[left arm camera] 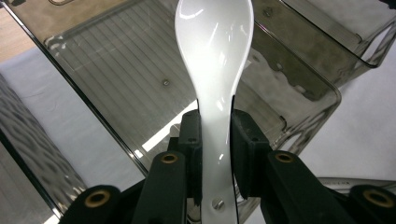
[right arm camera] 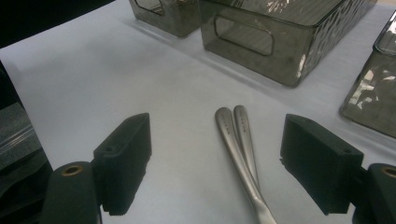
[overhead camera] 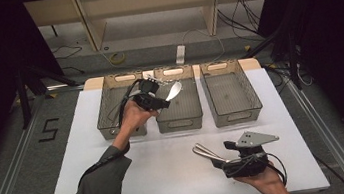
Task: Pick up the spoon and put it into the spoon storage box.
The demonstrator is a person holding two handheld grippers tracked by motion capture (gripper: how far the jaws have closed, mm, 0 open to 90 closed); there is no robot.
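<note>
White spoon (left arm camera: 215, 70) squeezed tight in the left hand-held gripper (overhead camera: 152, 99) above the middle bin (overhead camera: 179, 121), right hand-held gripper (right arm camera: 215, 163) wide open, empty, over two metal handles (right arm camera: 238, 140)

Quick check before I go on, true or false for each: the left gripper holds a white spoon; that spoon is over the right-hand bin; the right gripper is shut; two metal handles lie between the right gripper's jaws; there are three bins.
1. The left gripper holds a white spoon. True.
2. The spoon is over the right bin. False: it is over the middle bin.
3. The right gripper is shut. False: its jaws stand wide open.
4. Two metal handles lie on the table between its jaws. True.
5. There are three bins. True.
</note>
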